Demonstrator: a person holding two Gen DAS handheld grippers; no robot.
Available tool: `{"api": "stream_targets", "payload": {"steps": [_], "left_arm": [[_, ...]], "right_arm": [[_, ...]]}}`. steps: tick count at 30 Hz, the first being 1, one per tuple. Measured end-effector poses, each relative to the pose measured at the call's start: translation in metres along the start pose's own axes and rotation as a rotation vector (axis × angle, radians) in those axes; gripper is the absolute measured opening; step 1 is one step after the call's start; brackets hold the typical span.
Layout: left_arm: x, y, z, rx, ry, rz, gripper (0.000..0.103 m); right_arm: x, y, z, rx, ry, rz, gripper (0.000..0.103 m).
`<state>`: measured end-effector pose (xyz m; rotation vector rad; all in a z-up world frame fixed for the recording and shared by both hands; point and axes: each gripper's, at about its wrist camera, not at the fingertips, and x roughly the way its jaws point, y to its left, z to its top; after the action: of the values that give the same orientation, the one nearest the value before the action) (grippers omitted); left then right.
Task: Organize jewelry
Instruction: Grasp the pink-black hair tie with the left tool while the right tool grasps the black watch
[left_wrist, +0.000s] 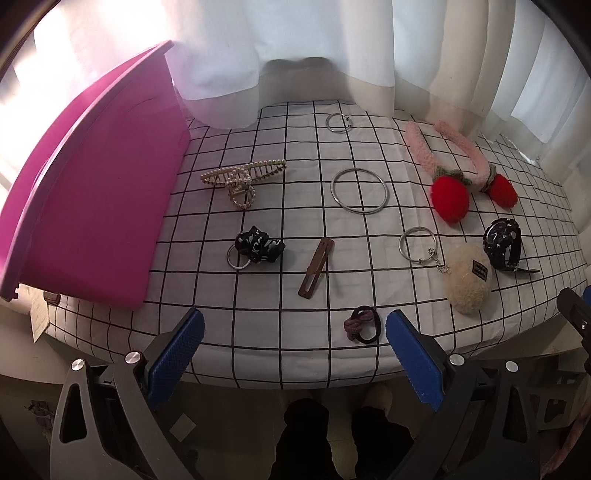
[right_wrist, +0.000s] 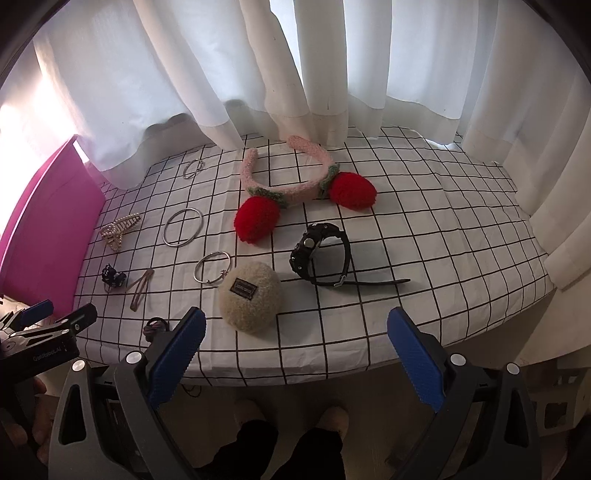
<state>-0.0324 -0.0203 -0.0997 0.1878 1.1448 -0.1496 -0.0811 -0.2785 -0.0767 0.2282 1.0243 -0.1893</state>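
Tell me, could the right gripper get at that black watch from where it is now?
Probably yes. The right gripper is open and empty at the table's near edge, and the black watch lies ahead with bare cloth between. Only the beige fluffy pouch sits nearby, off to the left.

Thin shiny metal bangle (left_wrist: 359, 191), fuzzy pink plush headband (right_wrist: 291, 175) with red woolly strawberries, matt black plastic watch (right_wrist: 319, 254), smooth matt magenta plastic tray (left_wrist: 99, 206), soft wrinkly white checked cotton cloth (right_wrist: 424, 236).

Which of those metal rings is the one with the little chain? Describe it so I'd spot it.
Start at the checked cloth, then find the cream fluffy pouch near its front right. The ring lies just left of it; unlike the plain larger bangle behind, a small chain dangles from it.
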Motion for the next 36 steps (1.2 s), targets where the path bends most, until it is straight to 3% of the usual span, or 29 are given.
{"api": "stream_targets", "payload": {"steps": [6, 11, 15, 29, 36], "left_arm": [[0.022, -0.006, -0.022, -0.17, 0.029, 0.054, 0.097], [0.032, -0.017, -0.037, -0.255, -0.007, 0.09, 0.097], [0.04, -0.025, -0.044, -0.304, -0.038, 0.082, 0.097], [0.08, -0.043, -0.043, -0.307, -0.083, 0.044, 0.097], [0.085, -0.047, -0.048, -0.296, -0.141, 0.075, 0.097]], "right_arm": [[0.038, -0.041, 0.009, -0.08, -0.003, 0.038, 0.094], [0.069, -0.061, 0.021, -0.141, -0.01, 0.08, 0.094], [0.09, -0.072, 0.026, -0.173, -0.042, 0.06, 0.094], [0.141, -0.07, 0.036, -0.242, -0.083, 0.026, 0.094], [0.153, -0.068, 0.028, -0.258, -0.087, -0.001, 0.094]]}}
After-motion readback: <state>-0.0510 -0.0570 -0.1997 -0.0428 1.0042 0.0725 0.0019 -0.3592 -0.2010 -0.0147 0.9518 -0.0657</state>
